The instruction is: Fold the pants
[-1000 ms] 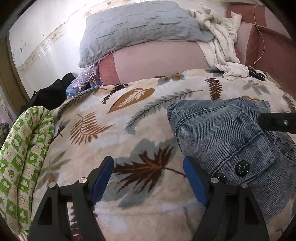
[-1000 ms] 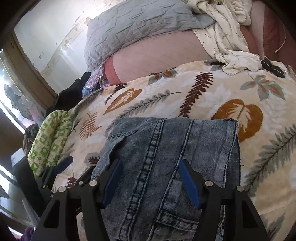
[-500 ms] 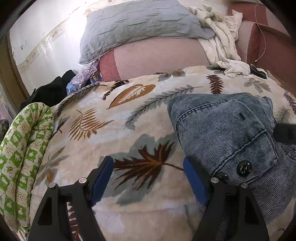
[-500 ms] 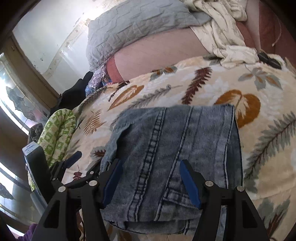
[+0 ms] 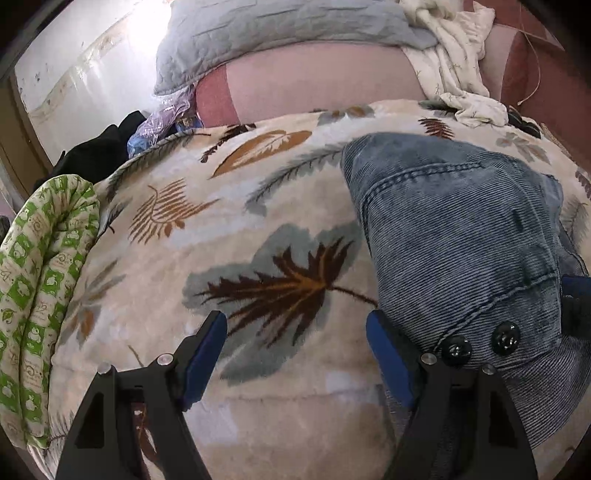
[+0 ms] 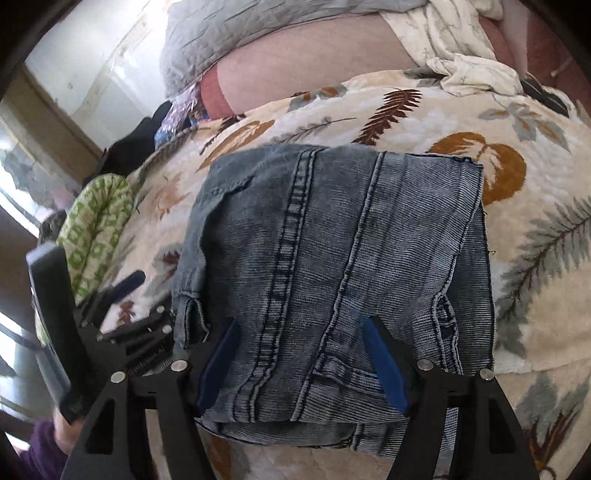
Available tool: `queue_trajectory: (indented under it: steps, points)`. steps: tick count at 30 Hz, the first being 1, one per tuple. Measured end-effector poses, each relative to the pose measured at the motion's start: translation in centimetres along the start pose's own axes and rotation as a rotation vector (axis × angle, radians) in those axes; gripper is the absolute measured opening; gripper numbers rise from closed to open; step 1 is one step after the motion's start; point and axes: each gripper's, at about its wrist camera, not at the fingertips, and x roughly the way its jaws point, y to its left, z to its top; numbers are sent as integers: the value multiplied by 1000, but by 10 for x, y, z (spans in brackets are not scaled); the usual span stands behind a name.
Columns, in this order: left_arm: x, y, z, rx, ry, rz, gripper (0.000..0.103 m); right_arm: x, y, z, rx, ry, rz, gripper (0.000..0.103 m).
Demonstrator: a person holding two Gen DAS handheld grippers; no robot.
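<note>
Looking along the left tool (image 5: 295, 350), its two blue-padded fingers (image 5: 205, 354) stand wide apart and released, hovering low over the leaf-patterned blanket (image 5: 229, 229) that covers the bed. The folded pants (image 5: 461, 236), blue-grey denim, lie on the blanket to the right, their near edge touching the right finger; two black buttons (image 5: 480, 341) show just beside that finger. A rolled green-and-white cloth (image 5: 40, 266) lies along the blanket's left edge, a grey quilted pillow (image 5: 280, 33) rests on a pink cushion (image 5: 317, 85) at the far side, and a crumpled cream cloth (image 5: 454, 62) hangs down to the right of it. From the right wrist view, the right tool (image 6: 299, 365) also has its fingers spread and released, sitting low against the near end of the pants (image 6: 332, 258), one finger on either side of the stitched seams, gripping nothing. The pants form a compact folded stack on the blanket (image 6: 517, 314). The left tool (image 6: 125, 314) shows at the left, beside the pants' left edge.
</note>
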Motion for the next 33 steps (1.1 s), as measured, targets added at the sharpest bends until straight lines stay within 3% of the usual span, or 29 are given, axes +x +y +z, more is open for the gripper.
queue_trajectory:
  steps: [7,12,17,20,22,25,28,31,33]
  points:
    - [8,-4,-8,25,8,14,79,8,-3,-7,-22,12,-7,74]
    - [16,2,-6,-13,53,-21,79,12,-2,-6,-48,5,-12,75]
    - [6,13,4,-44,48,-65,79,2,1,0,-57,15,22,81]
    - [-14,23,18,-84,-43,-80,79,-18,-14,10,36,-2,81,81]
    - [-27,28,31,-107,-109,-94,79,-38,-30,18,104,-72,130,83]
    - [-34,28,49,-121,-148,-117,79,-60,-52,31,178,-189,168,87]
    - [-25,13,71,-93,-140,-106,79,-62,-68,48,253,-252,230,88]
    - [-8,-2,88,-55,-80,-91,79,-51,-78,58,322,-254,316,87]
    - [4,-9,95,-59,-39,-121,79,-41,-79,66,333,-239,316,87]
